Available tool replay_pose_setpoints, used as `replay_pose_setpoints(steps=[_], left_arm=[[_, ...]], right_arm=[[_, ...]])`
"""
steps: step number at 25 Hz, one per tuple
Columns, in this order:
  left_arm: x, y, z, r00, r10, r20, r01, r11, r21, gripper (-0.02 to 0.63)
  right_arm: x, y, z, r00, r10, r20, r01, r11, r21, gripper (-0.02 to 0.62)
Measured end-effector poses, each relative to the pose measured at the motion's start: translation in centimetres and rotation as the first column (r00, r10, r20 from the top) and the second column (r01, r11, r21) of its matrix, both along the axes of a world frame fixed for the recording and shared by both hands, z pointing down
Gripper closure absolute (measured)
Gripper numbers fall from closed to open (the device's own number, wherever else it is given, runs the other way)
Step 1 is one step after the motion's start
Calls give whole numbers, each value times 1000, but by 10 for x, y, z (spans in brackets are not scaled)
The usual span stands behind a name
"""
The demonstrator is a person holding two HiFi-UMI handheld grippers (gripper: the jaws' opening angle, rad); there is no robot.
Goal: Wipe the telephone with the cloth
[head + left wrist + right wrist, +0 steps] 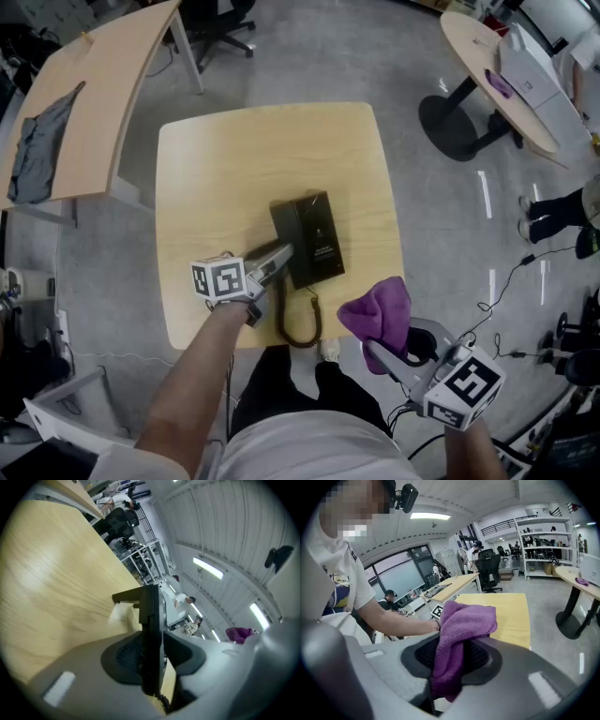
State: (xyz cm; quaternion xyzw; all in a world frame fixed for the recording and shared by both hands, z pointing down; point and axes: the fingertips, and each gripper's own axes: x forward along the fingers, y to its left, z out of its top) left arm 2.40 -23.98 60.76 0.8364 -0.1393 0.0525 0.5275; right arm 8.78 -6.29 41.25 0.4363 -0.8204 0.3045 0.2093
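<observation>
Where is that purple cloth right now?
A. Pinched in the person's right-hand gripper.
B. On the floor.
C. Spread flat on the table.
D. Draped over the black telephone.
A: the purple cloth is pinched between the jaws of the right gripper, apart from the telephone.

In the head view, the left hand-held gripper [281, 258] covers the near-left corner of the telephone [317, 234]. The cloth [380, 314] hides the jaw tips of the right hand-held gripper [375, 349] (only its body shows). The pale markings on the telephone's top are too small to read.
</observation>
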Motion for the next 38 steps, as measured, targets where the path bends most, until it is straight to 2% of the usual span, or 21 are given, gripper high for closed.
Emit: replay_pose_setpoints(steps=[9, 14, 18, 21, 25, 29, 31, 32, 35, 38], left_arm=[[-9, 1, -14, 998, -50, 31, 49, 998, 50, 414], [-28, 13, -34, 989, -95, 113, 78, 986, 149, 414], [-45, 45, -60, 977, -138, 161, 103, 973, 205, 424], [-56, 84, -87, 962, -165, 218, 99, 954, 284, 438], [-66, 148, -125, 925, -196, 325, 48, 910, 412, 478], [-73, 214, -153, 878, -195, 437, -46, 875, 482, 547], [-71, 246, -164, 866, -167, 472, -104, 862, 496, 586], [-68, 261, -170, 870, -147, 471, -126, 857, 500, 601], [-59, 301, -190, 907, -89, 413, -150, 846, 511, 603], [-57, 330, -215, 932, -73, 355, -147, 819, 555, 603]], right_arm=[[10, 6, -1, 999, -32, 7, 32, 999, 38, 480], [15, 8, -5, 997, -78, 22, 76, 993, 90, 480], [16, 19, -7, 989, -148, 18, 144, 981, 129, 480], [17, 30, -11, 979, -201, 28, 193, 967, 167, 480], [19, 49, -12, 964, -266, 26, 255, 944, 210, 480], [16, 66, -6, 945, -325, 16, 314, 923, 222, 480], [14, 75, -6, 944, -331, 15, 319, 920, 227, 480], [13, 80, -7, 944, -329, 16, 317, 920, 232, 480], [7, 95, -14, 948, -318, 15, 304, 918, 255, 480], [-3, 114, -25, 953, -302, 3, 288, 914, 284, 480]])
